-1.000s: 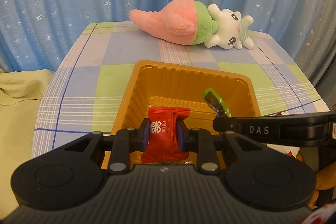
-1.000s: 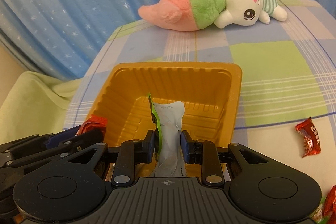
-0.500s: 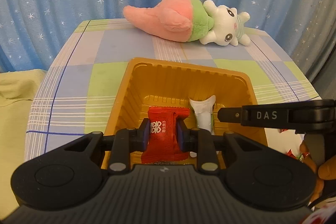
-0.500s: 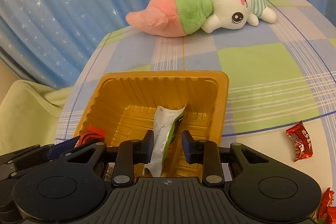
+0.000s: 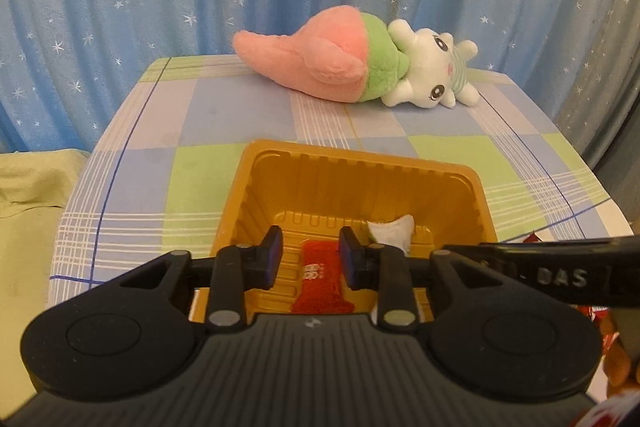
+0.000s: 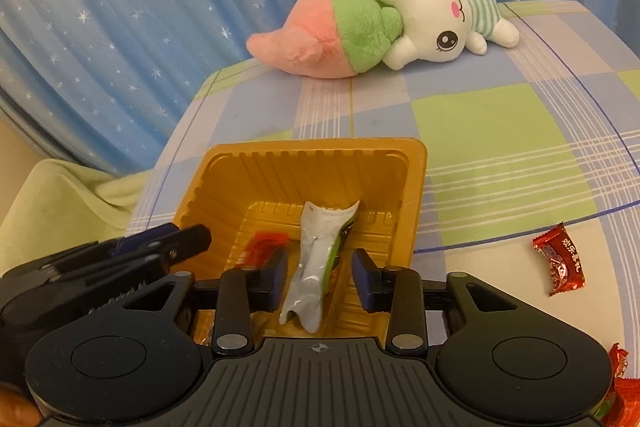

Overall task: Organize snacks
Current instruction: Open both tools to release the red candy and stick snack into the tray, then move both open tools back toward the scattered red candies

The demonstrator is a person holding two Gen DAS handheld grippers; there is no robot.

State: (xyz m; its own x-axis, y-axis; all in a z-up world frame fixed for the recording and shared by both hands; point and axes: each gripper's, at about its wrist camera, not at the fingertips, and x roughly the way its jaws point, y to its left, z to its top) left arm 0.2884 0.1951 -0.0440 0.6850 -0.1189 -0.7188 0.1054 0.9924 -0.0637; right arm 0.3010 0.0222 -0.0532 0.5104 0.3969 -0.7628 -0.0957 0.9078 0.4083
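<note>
An orange plastic tray (image 5: 360, 167) (image 6: 320, 163) stands on the checked tablecloth. A red snack packet (image 5: 320, 279) lies on its floor, seen also in the right wrist view (image 6: 262, 243). A silver and green packet (image 6: 320, 267) lies beside it, its white end showing in the left wrist view (image 5: 390, 233). My left gripper (image 5: 310, 259) is open above the red packet. My right gripper (image 6: 320, 277) is open above the silver packet. Neither touches a packet.
A pink, green and white plush toy (image 5: 360, 63) (image 6: 400, 23) lies at the table's far edge before a blue star curtain. Loose red packets lie on the cloth right of the tray (image 6: 558, 261) and at the bottom right (image 6: 618, 371). A pale green cloth (image 5: 32, 183) lies left of the table.
Both grippers opened and pulled back. The red packet dropped from my left gripper into the tray, and the silver and green packet dropped from my right gripper beside it.
</note>
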